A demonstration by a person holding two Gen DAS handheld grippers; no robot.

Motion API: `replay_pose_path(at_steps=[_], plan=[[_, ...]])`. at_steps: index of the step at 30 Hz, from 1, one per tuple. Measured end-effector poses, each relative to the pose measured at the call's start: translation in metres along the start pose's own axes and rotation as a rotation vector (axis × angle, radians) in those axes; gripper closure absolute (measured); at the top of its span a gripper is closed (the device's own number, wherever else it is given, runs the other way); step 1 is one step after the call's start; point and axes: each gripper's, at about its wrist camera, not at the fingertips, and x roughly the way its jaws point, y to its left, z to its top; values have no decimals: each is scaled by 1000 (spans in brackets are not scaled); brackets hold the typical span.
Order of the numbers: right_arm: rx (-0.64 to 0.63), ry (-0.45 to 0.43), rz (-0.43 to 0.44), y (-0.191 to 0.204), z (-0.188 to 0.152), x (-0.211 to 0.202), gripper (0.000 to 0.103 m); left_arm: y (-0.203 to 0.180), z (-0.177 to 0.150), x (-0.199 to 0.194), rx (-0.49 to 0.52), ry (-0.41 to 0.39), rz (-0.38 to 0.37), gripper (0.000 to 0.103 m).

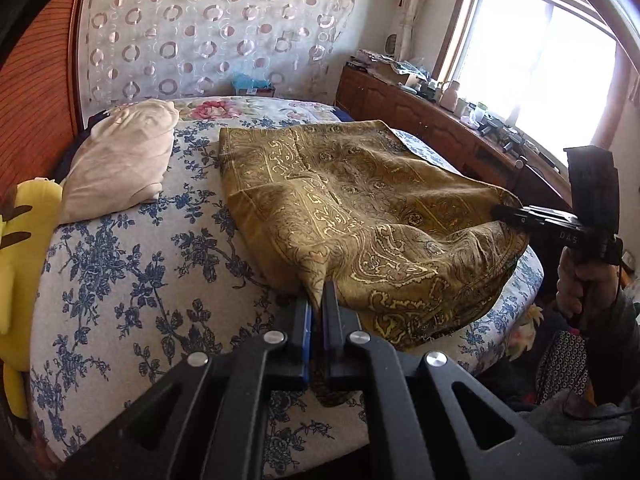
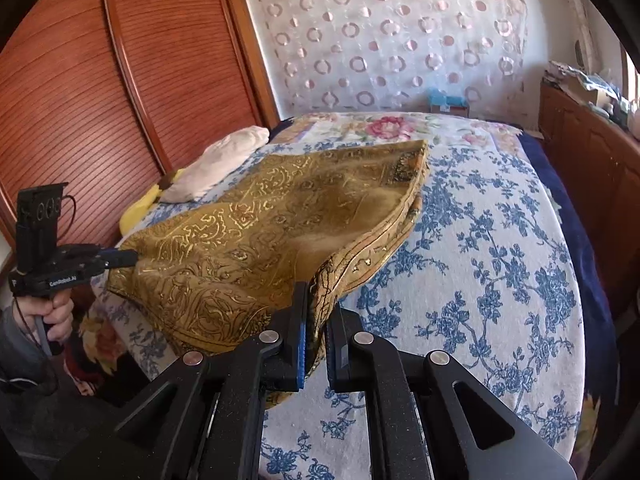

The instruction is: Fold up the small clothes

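Observation:
A gold-brown patterned garment (image 1: 360, 216) lies on the bed with its near edge lifted; it also shows in the right wrist view (image 2: 280, 224). My left gripper (image 1: 319, 300) is shut on its near left corner, and it appears at the left of the right wrist view (image 2: 134, 258), pinching that corner. My right gripper (image 2: 316, 320) is shut on the near right corner, and it shows at the right of the left wrist view (image 1: 500, 212), gripping the cloth. The garment's far part rests flat on the bed.
The bed (image 1: 132, 264) has a blue floral sheet. A beige pillow (image 1: 120, 156) and a yellow plush (image 1: 24, 240) lie at its left side. A wooden cabinet (image 1: 440, 128) with clutter runs under the window on the right. A wooden wardrobe (image 2: 80, 100) stands at the left.

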Motion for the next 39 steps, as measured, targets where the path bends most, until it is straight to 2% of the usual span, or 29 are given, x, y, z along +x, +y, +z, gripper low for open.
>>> replay_pose_path(at_steps=[6, 11, 16, 22, 30, 34, 35, 36, 38, 39], plan=[[44, -9, 18, -9, -4, 1, 98, 2, 15, -5, -2, -28, -18, 102], [43, -76, 25, -14, 38, 0, 98, 11, 70, -3, -3, -103, -23, 102], [68, -117, 6, -32, 87, 21, 98, 25, 120, 15, -21, -148, -8, 102], [88, -84, -29, -61, 127, 66, 97, 50, 160, 59, -53, -128, 16, 102], [74, -33, -46, -88, 146, 118, 96, 76, 177, 115, -64, -65, 46, 102], [53, 17, -67, -95, 148, 138, 92, 80, 178, 130, -60, -41, 42, 102], [55, 23, -73, -98, 149, 140, 83, 80, 178, 131, -49, -37, 37, 102], [58, 19, -76, -99, 149, 139, 64, 78, 178, 131, -38, -35, 34, 102], [72, 6, -76, -105, 152, 133, 44, 77, 181, 129, -26, -29, 27, 97], [70, -6, -79, -106, 153, 128, 43, 76, 181, 126, -22, -29, 10, 89]])
